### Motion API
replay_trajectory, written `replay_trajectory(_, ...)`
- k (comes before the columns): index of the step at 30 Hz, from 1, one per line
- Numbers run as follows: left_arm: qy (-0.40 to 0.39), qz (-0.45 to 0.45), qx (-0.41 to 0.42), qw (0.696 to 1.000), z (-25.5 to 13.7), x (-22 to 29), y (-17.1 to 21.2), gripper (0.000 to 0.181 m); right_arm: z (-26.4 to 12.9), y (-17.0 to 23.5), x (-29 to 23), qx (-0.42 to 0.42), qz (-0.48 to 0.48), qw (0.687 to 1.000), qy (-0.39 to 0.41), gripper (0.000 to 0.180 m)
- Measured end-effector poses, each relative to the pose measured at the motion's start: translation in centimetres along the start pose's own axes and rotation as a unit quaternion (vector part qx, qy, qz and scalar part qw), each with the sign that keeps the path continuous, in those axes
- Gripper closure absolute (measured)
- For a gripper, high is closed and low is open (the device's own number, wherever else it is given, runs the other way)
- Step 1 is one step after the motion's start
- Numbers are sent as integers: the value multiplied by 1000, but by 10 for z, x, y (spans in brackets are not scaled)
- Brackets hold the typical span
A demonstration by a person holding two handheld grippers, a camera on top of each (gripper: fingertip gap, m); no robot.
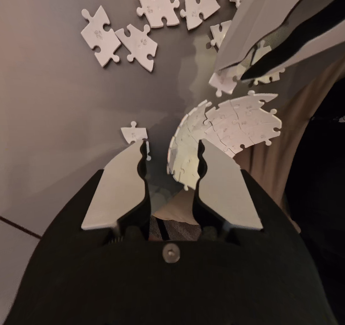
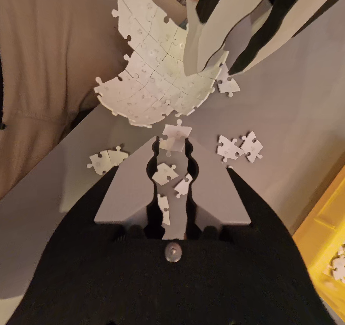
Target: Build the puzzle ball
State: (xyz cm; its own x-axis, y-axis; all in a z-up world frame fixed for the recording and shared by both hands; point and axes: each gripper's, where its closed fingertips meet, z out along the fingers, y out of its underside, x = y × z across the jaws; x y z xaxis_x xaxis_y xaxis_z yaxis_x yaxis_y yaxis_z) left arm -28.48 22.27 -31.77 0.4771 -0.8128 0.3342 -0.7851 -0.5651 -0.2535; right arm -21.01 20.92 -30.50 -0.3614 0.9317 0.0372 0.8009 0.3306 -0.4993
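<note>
The partly built puzzle ball [image 1: 242, 125] is a white curved shell of joined pieces; it hangs over the table's near edge. My left gripper [image 1: 172, 143] is closed on its rim, one finger inside the bowl and one outside; the right wrist view shows this [image 2: 211, 73] on the shell [image 2: 149, 77]. My right gripper [image 2: 172, 138] is shut on a single white puzzle piece [image 2: 177, 132] and holds it just off the shell's edge. The left wrist view shows the right gripper [image 1: 237, 77] and its piece [image 1: 223, 84] above the shell.
Several loose white pieces [image 1: 158, 7] lie on the grey table [image 1: 46, 92], more under my right gripper [image 2: 239, 148]. One piece [image 2: 228, 85] lies by the left gripper's outer finger. A yellow bin [image 2: 317, 241] holding pieces stands at the right. A person's beige clothing [image 2: 46, 54] is beyond the table edge. The gap from one gripper's tips to the other's is roughly 8 cm.
</note>
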Motion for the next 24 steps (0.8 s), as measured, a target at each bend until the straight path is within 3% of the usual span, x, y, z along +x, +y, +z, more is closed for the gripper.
replay_trajectory(10, -38, -100, 94, 990, -17, 5, 30, 120, -11, -4, -4, -6, -42, 999, -16, 154)
replay_trajectory(17, 4, -229, 223, 948, -12, 26, 46, 122, -8, -7, -7, 35, -24, 999, -11, 154)
replay_trajectory(24, 64, -273, 215, 936, 13, 29, 40, 147, -4, -5, -14, 52, -23, 998, -8, 154)
